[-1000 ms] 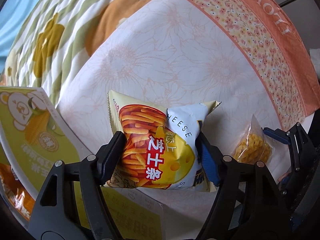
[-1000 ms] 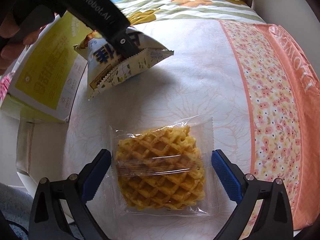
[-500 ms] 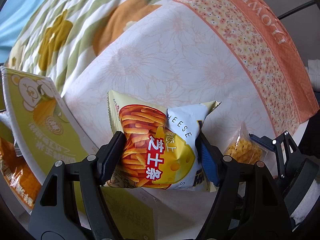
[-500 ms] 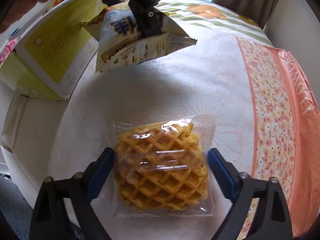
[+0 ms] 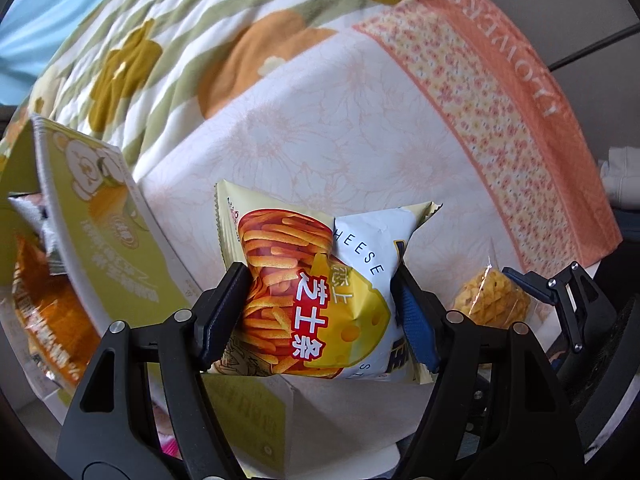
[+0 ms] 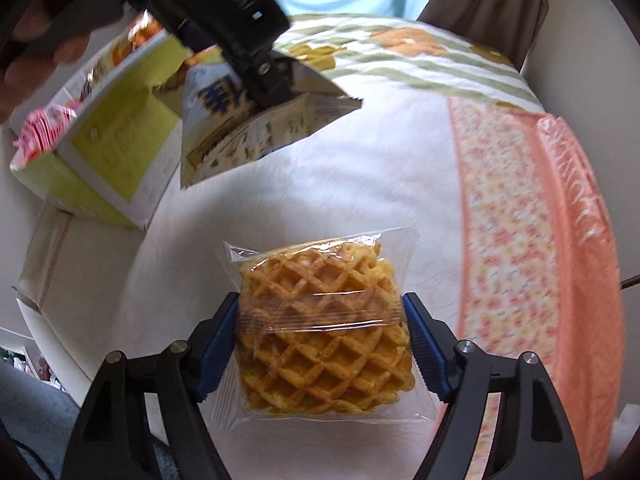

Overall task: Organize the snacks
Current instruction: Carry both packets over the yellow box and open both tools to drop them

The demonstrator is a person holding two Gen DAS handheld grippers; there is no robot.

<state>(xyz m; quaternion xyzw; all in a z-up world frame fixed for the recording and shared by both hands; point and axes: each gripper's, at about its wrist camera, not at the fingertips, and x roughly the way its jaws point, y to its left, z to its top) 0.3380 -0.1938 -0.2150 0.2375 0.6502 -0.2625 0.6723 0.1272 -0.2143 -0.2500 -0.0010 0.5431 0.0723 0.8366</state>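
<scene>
My left gripper (image 5: 320, 312) is shut on a yellow and white cheese-stick snack bag (image 5: 316, 292) and holds it in the air beside an open green and white carton (image 5: 92, 232). The same bag (image 6: 256, 128) and carton (image 6: 112, 140) show in the right wrist view, top left. My right gripper (image 6: 322, 344) is shut on a clear-wrapped waffle pack (image 6: 324, 344), its blue pads pressing both sides. The waffle pack (image 5: 490, 300) also shows at the right of the left wrist view.
The carton holds an orange snack bag (image 5: 44, 320) and a pink and white packet (image 6: 44, 132). A white and orange floral cloth (image 6: 520, 208) covers the table. A striped flower blanket (image 5: 168, 40) lies behind. A person's hand (image 6: 32, 60) shows top left.
My right gripper has closed on the waffle pack and raised it. My left gripper has carried the cheese-stick bag closer to the open carton.
</scene>
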